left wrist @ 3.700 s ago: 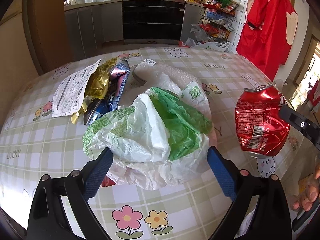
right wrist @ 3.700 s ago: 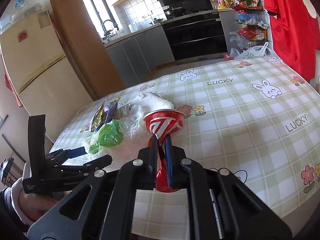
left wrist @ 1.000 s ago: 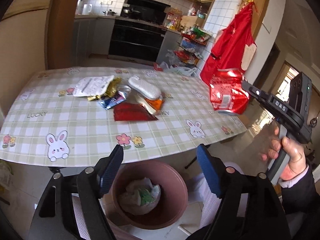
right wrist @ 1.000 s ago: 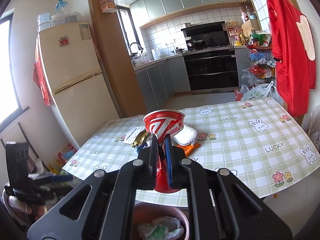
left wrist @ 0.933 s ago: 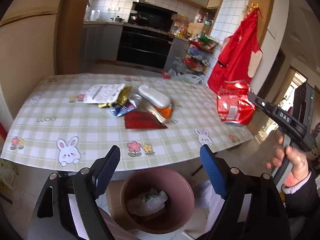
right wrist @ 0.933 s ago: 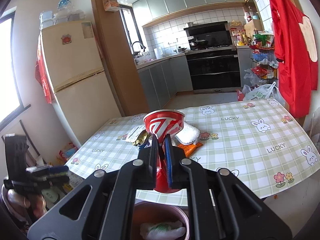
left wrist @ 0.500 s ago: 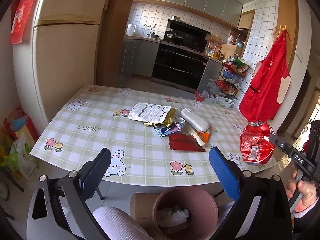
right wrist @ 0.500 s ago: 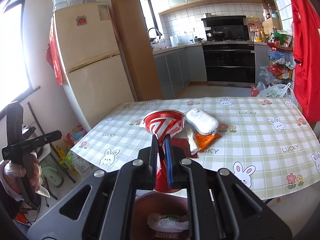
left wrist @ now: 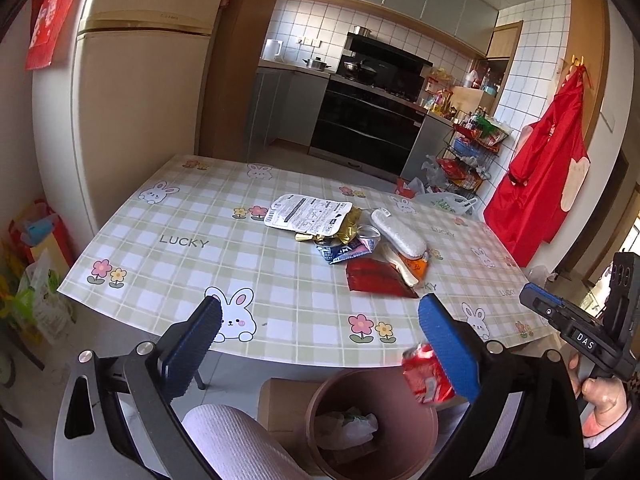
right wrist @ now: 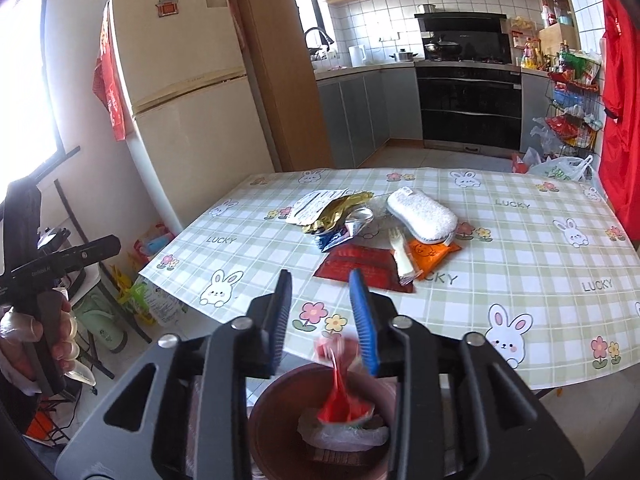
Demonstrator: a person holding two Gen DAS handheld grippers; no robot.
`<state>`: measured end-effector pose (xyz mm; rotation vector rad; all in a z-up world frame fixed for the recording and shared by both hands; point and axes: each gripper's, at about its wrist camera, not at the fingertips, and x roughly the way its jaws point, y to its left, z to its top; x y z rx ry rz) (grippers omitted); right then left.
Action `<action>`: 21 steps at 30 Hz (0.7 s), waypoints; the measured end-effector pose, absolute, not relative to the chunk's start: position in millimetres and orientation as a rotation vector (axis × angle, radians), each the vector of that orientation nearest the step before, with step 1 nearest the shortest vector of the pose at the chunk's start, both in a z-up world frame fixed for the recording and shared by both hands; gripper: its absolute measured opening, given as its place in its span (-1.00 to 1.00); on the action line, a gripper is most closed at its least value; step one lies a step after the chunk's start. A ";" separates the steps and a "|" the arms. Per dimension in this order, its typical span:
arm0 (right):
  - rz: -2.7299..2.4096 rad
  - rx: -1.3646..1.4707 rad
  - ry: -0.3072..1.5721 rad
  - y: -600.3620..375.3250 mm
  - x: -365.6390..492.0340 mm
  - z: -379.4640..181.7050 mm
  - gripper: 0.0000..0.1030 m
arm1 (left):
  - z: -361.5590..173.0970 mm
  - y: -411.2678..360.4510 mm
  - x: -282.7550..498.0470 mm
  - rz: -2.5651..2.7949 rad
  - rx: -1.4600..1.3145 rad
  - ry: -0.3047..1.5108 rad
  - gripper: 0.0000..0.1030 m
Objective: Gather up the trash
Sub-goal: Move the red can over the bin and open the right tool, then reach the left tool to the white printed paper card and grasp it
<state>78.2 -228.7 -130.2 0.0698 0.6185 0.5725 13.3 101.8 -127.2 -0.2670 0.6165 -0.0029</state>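
A crushed red can (right wrist: 340, 394) falls, blurred, into the brown trash bin (right wrist: 276, 408) below my right gripper (right wrist: 322, 312), which is open and empty above the bin. In the left wrist view the can (left wrist: 424, 376) sits at the rim of the bin (left wrist: 320, 400), which holds a white and green plastic bag (left wrist: 348, 426). My left gripper (left wrist: 320, 334) is open and empty, held back from the table edge. Trash lies on the table (left wrist: 192, 264): a white paper packet (left wrist: 306, 214), gold and blue wrappers (left wrist: 340, 244), a red wrapper (left wrist: 376, 278), an orange wrapper (right wrist: 430, 254).
A white sponge (right wrist: 422, 212) and a plastic fork (right wrist: 400, 254) lie among the trash. A fridge (right wrist: 180, 92) stands left of the table. Bags and clutter (left wrist: 36, 276) sit on the floor at the left. A red apron (left wrist: 536, 184) hangs on the right wall.
My right gripper has opened and let go of the red can, which drops into the bin. Both grippers pulled back from the table.
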 end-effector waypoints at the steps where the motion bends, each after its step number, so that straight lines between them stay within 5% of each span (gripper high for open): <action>1: 0.554 0.073 0.613 -231.7 78.9 -128.8 -0.01 | -127.4 102.0 13.2 0.000 -0.267 0.617 0.87; 5: 0.446 0.086 0.580 -244.5 79.1 -122.9 0.83 | -127.6 104.0 13.6 0.005 -0.272 0.620 0.87; 21: 0.265 0.112 0.580 -280.8 90.0 -125.1 0.89 | -131.6 101.1 17.8 0.009 -0.258 0.638 0.87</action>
